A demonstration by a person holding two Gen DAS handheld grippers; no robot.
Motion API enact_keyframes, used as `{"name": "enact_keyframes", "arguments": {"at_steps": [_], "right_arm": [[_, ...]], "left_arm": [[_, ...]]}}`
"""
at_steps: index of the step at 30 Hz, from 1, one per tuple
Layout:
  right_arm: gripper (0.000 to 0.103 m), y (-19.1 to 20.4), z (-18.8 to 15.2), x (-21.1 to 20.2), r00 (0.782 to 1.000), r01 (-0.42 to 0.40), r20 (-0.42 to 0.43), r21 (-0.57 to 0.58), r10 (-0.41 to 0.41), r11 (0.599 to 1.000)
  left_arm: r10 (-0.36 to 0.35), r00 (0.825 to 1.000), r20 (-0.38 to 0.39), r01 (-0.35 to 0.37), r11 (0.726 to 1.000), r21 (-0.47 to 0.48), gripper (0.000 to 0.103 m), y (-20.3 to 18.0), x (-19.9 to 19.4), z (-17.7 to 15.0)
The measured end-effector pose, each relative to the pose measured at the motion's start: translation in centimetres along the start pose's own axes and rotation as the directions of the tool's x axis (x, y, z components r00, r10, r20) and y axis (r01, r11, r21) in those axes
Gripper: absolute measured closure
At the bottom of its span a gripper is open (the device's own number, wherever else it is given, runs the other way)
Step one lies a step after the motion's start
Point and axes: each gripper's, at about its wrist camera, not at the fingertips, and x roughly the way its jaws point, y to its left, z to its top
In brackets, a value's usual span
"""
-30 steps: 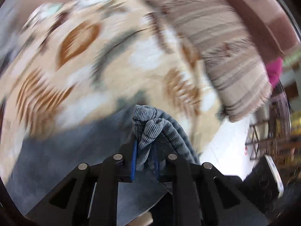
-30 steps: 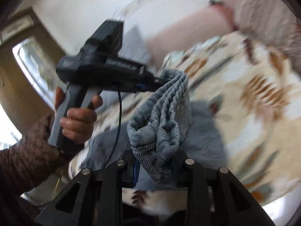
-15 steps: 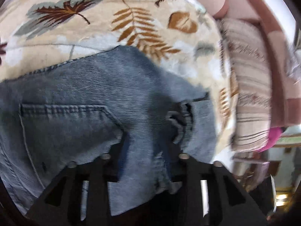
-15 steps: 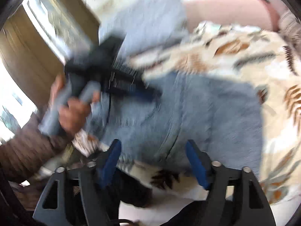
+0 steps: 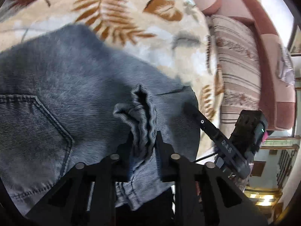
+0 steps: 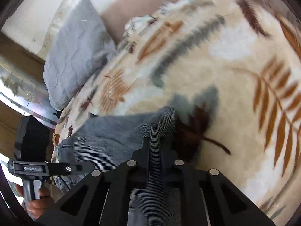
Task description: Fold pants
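Blue-grey denim pants [image 5: 62,86] lie on a leaf-patterned blanket [image 5: 120,18], back pocket up at the left. My left gripper [image 5: 143,137] is shut on a bunched fold of the pants near their right edge. My right gripper [image 6: 155,143] is shut on a pinched ridge of the pants [image 6: 112,135] at their far corner. In the left wrist view the right gripper [image 5: 190,107] shows with its tip on the cloth's right edge. In the right wrist view the left gripper [image 6: 82,168] shows at lower left, held by a hand.
A striped cushion [image 5: 237,60] and a pink sofa arm [image 5: 270,43] lie to the right of the blanket. A grey pillow [image 6: 75,45] leans at the blanket's far left end. Shelving and furniture [image 5: 276,160] stand beyond the blanket's edge.
The pants were held up bunched, then laid flat on the blanket. The right gripper opened half a second ago and has now shut on the pants' corner; the left stays shut on cloth.
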Motion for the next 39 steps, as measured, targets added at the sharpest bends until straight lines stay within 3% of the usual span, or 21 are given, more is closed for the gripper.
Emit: {"name": "enact_keyframes", "arguments": {"at_steps": [2, 4, 6, 7, 8, 12, 14, 18, 21, 22, 23, 24, 27, 30, 34, 37, 39], "right_arm": [[0.093, 3.2, 0.2, -1.7, 0.997, -0.039, 0.062, -0.131, 0.047, 0.991], [0.091, 5.0, 0.0, -1.3, 0.997, 0.007, 0.08, -0.228, 0.012, 0.974], [0.086, 4.2, 0.0, 1.7, 0.994, 0.111, 0.02, -0.253, -0.11, 0.961], [0.078, 3.0, -0.4, 3.8, 0.981, 0.172, -0.041, -0.253, -0.188, 0.952], [0.078, 2.3, -0.7, 4.5, 0.978, 0.178, -0.063, -0.247, -0.2, 0.952], [0.062, 1.7, -1.1, -0.2, 0.997, 0.078, 0.023, -0.163, -0.075, 0.984], [0.043, 0.6, -2.3, -2.9, 0.998, 0.03, 0.053, -0.095, -0.025, 0.995], [0.043, -1.0, -5.2, -4.9, 0.999, -0.017, 0.032, -0.006, 0.017, 1.0], [0.047, -1.6, -7.8, -4.3, 0.998, -0.057, 0.004, 0.036, 0.057, 0.998], [0.071, -1.6, -8.6, -3.5, 0.999, -0.037, -0.028, 0.034, 0.038, 0.999], [0.081, -1.3, -9.0, -3.2, 0.999, -0.016, -0.047, 0.027, 0.017, 1.0], [0.082, -0.7, -9.4, -3.6, 0.999, -0.015, -0.037, 0.014, 0.015, 1.0], [0.082, 1.3, -10.4, -6.2, 0.998, -0.006, 0.055, -0.068, 0.01, 0.998], [0.076, -0.1, -11.4, -3.9, 0.984, 0.171, -0.037, -0.089, -0.175, 0.981], [0.069, -0.8, -11.3, -5.9, 0.995, 0.102, 0.007, -0.01, -0.102, 0.995], [0.055, -0.4, -10.0, -8.5, 0.992, 0.084, 0.09, -0.008, -0.083, 0.996], [0.054, 0.0, -8.8, -8.9, 0.99, 0.072, 0.122, -0.011, -0.07, 0.997]], "left_arm": [[0.039, 0.996, 0.074, -0.043, 0.998, 0.054, 0.087, -0.6, -1.7, -0.2], [0.135, 0.985, 0.106, -0.141, 0.989, 0.046, 0.087, 0.2, -1.6, -0.1], [0.207, 0.976, 0.07, -0.21, 0.977, 0.025, 0.086, 1.5, 0.1, 0.2], [0.23, 0.973, 0.037, -0.23, 0.973, 0.008, 0.085, 2.4, 1.1, 0.3], [0.211, 0.977, 0.04, -0.211, 0.977, -0.015, 0.085, 2.9, 1.2, 0.2], [0.186, 0.981, 0.048, -0.185, 0.983, -0.014, 0.084, 2.4, -0.9, -0.3], [0.169, 0.984, 0.059, -0.17, 0.985, 0.012, 0.082, 2.0, -2.1, -1.2], [0.097, 0.994, 0.044, -0.099, 0.994, 0.039, 0.049, 1.3, -2.8, -4.2], [0.085, 0.996, -0.006, -0.084, 0.994, 0.067, 0.043, 1.0, -0.8, -6.7], [0.091, 0.995, -0.035, -0.088, 0.994, 0.065, 0.046, 1.2, -0.1, -7.2], [0.096, 0.993, -0.068, -0.092, 0.994, 0.065, 0.051, 1.3, 0.7, -7.8], [0.114, 0.991, -0.075, -0.108, 0.991, 0.078, 0.059, 1.2, 1.0, -8.5], [0.22, 0.975, -0.019, -0.214, 0.963, 0.163, 0.059, 0.6, 1.2, -9.9], [0.225, 0.974, -0.016, -0.22, 0.964, 0.147, 0.059, 0.9, 1.5, -9.8], [0.21, 0.978, -0.004, -0.207, 0.967, 0.15, 0.059, 1.2, -0.1, -10.0], [0.163, 0.985, 0.06, -0.17, 0.976, 0.138, 0.059, 1.0, -2.1, -9.2], [0.173, 0.979, 0.104, -0.186, 0.974, 0.13, 0.055, 0.6, -2.8, -8.3]]}}
